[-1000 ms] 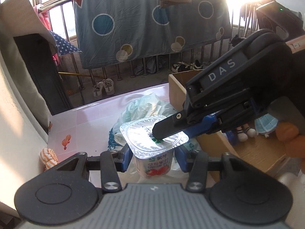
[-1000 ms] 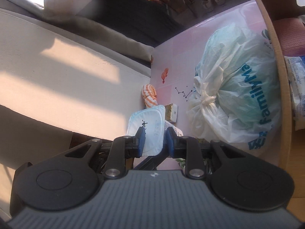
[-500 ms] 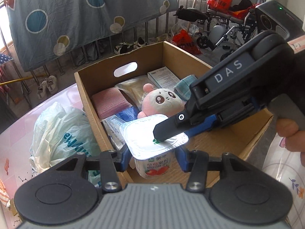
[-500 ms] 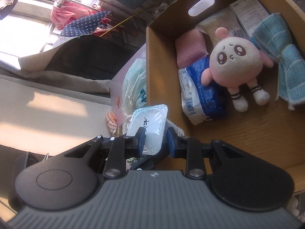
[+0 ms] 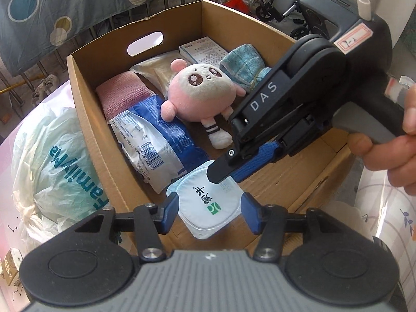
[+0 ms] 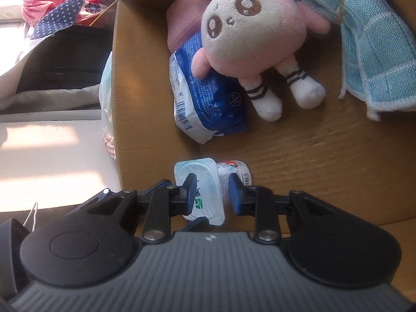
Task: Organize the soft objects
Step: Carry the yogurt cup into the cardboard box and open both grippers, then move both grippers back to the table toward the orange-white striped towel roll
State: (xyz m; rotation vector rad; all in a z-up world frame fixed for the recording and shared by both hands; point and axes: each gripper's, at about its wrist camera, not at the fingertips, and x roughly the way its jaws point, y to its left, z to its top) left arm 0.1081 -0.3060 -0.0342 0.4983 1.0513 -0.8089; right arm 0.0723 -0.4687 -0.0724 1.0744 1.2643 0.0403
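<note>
A yogurt cup (image 5: pixel 206 205) with a white foil lid sits low inside the cardboard box (image 5: pixel 85 98), near its front left corner. It also shows in the right wrist view (image 6: pixel 208 187). My left gripper (image 5: pixel 209 212) is open, its blue pads apart on either side of the cup without touching it. My right gripper (image 6: pixel 212 195) is open around the cup's rim, with its upper finger (image 5: pixel 221 170) over the lid. A pink plush toy (image 5: pixel 200 91), a blue-and-white soft pack (image 5: pixel 156 140) and a pink cloth (image 5: pixel 124 96) lie in the box.
A light blue checked towel (image 6: pixel 374 52), a flat paper box (image 5: pixel 202 50) and a beige packet (image 5: pixel 161 70) lie at the box's far side. A tied white plastic bag (image 5: pixel 57 163) rests on the pink table left of the box. A small carton (image 5: pixel 10 262) lies at the far left.
Both grippers carried the cup from over the table into the box and lowered it. Both sets of jaws have opened, so the cup is no longer gripped.
</note>
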